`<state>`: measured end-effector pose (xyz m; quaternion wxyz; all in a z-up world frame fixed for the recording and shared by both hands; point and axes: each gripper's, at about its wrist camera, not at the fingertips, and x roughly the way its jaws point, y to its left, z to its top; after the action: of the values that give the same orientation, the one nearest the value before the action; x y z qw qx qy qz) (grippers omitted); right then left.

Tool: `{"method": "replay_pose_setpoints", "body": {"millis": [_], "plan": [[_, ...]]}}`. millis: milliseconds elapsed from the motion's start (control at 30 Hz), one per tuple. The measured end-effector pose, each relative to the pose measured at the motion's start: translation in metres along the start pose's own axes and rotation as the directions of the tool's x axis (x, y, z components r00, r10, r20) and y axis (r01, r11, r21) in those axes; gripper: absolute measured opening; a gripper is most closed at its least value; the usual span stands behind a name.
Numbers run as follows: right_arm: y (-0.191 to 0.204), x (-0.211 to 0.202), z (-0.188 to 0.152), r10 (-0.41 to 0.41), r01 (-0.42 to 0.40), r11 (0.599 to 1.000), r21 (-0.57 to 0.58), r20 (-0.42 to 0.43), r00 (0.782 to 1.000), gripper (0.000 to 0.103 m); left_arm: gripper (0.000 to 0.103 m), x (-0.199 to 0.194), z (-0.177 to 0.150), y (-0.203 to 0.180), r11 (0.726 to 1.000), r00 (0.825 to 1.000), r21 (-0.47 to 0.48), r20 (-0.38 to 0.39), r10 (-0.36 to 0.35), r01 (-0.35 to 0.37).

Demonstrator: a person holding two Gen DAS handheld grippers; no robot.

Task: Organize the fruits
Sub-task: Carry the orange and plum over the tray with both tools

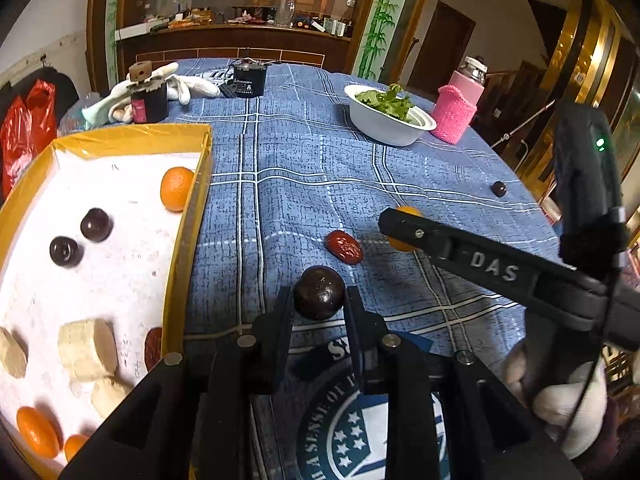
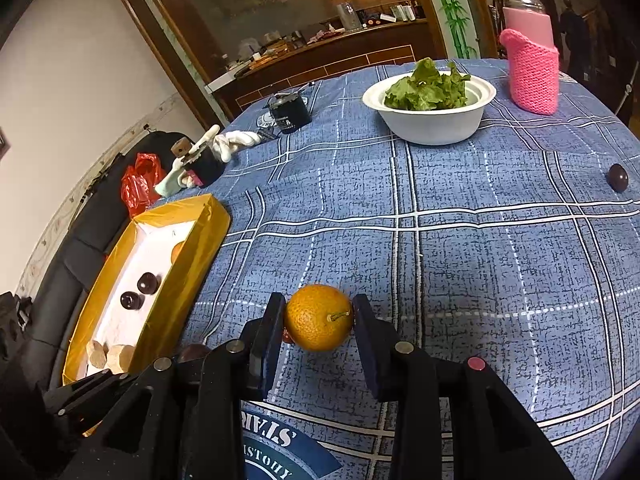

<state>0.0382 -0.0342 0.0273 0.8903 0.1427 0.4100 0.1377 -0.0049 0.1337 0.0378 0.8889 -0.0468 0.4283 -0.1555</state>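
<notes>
- Left wrist view: the left claw [image 1: 319,300] is clamped on a dark, glossy, round fruit [image 1: 319,293], deep brown-purple with a dull highlight on top, held just over the blue checked tablecloth [image 1: 304,168] of the table.
- Just beyond it lies a wrinkled red date [image 1: 344,247], oval and flat on the cloth.
- Right wrist view: the right claw [image 2: 319,318] is clamped on a small orange [image 2: 319,317], bright, pebbled skin, with a short green-brown stem pointing toward the right-hand finger.
- A second dark round fruit [image 2: 618,177] sits alone far off near the table's right edge.
- Left of both claws stands a yellow-walled tray [image 1: 192,216] with a white floor; inside it are two dark fruits [image 1: 96,225] close together, an orange [image 1: 176,189] touching the far right wall, pale beige cut pieces [image 1: 88,350], another red date [image 1: 153,348] against the wall, and two more oranges [image 1: 38,432] at the near corner.
- At the back stand a white bowl [image 2: 434,124] of green leaves and a pink knitted sleeve [image 2: 534,78] around a bottle.
- A white-gloved hand [image 1: 560,400] grips the right claw's handle.
</notes>
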Motion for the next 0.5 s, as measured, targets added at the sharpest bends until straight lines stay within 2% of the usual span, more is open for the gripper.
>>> {"method": "replay_pose_setpoints", "body": {"millis": [200,367,500], "plan": [[-0.001,0.004,-0.004,-0.040,0.040,0.999,-0.007,0.006,0.999,0.037,0.024,-0.026,-0.001,0.007,1.000,0.999,-0.012,0.048,-0.006,0.007],[-0.004,0.000,-0.007,-0.087,0.087,0.996,0.008,0.025,0.996,0.037,0.024,-0.053,0.001,0.027,0.999,0.995,-0.038,0.102,0.016,-0.013],[0.006,-0.024,-0.014,-0.022,0.019,0.999,0.051,0.054,0.998,0.038,0.024,-0.068,0.000,0.052,0.997,0.991,-0.073,0.128,0.049,-0.040]]}}
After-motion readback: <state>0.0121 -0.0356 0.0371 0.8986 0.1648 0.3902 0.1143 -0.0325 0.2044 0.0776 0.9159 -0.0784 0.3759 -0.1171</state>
